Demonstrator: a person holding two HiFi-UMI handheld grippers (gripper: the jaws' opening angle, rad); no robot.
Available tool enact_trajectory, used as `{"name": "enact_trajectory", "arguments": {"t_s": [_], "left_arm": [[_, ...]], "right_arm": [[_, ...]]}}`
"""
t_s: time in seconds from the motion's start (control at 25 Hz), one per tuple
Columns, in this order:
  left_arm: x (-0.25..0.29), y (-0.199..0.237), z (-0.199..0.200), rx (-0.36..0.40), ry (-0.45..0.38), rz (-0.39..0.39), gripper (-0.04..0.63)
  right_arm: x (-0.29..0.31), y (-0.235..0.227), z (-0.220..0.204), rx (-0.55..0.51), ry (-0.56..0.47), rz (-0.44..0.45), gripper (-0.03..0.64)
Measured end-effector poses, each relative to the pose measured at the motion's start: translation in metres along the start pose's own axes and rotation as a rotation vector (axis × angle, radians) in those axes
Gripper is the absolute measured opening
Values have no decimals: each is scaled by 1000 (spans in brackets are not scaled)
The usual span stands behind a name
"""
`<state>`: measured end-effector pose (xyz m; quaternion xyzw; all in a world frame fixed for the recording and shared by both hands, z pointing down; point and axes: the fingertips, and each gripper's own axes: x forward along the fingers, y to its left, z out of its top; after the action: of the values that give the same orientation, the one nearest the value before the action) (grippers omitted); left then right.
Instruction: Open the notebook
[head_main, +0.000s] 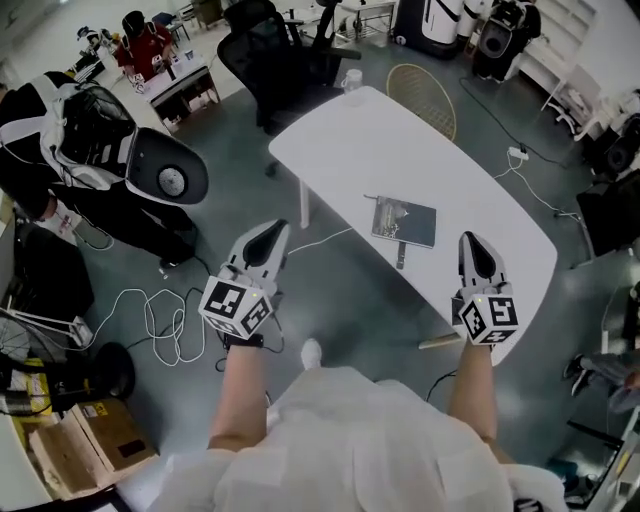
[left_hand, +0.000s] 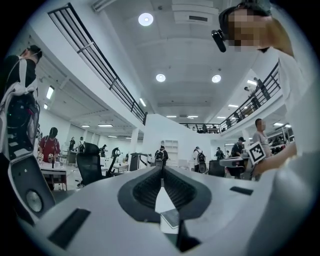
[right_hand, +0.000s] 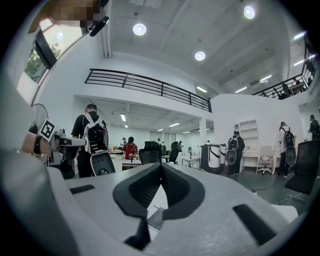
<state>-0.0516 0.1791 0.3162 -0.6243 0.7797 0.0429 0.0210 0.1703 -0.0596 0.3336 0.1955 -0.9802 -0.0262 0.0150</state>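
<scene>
Lying closed on white desk (head_main: 330, 150), centre-right of frame: notebook (head_main: 404, 221) | step: approach, cover untouched | left tongs (head_main: 266, 238), right tongs (head_main: 474, 248): jaws together, empty | next: spread jaws, lift cover edge.

The head view looks steeply down on the table (head_main: 400, 150), left gripper (head_main: 272, 230) and right gripper (head_main: 470, 240). Each gripper view faces level, close along its own jaws. All three views share the table with the notebook (head_main: 404, 221).

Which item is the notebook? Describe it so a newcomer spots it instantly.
Find the long white table in the middle of the room. Near its centre lies the notebook, closed and flat. It is the only dark rectangular book on the pale tabletop.
</scene>
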Motion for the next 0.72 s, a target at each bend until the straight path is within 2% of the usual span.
{"name": "enact_trajectory", "arguments": {"t_s": [0.12, 0.36, 0.72], "left_arm": [[17, 30, 0, 0, 24, -30, 17], [46, 71, -6, 1, 21, -127, 17], [97, 89, -17, 1, 16, -245, 17]], "right_arm": [[29, 9, -2, 0, 7, -25, 5], [68, 23, -4, 11, 6, -90, 5], [98, 15, -10, -5, 15, -167, 5]]}}
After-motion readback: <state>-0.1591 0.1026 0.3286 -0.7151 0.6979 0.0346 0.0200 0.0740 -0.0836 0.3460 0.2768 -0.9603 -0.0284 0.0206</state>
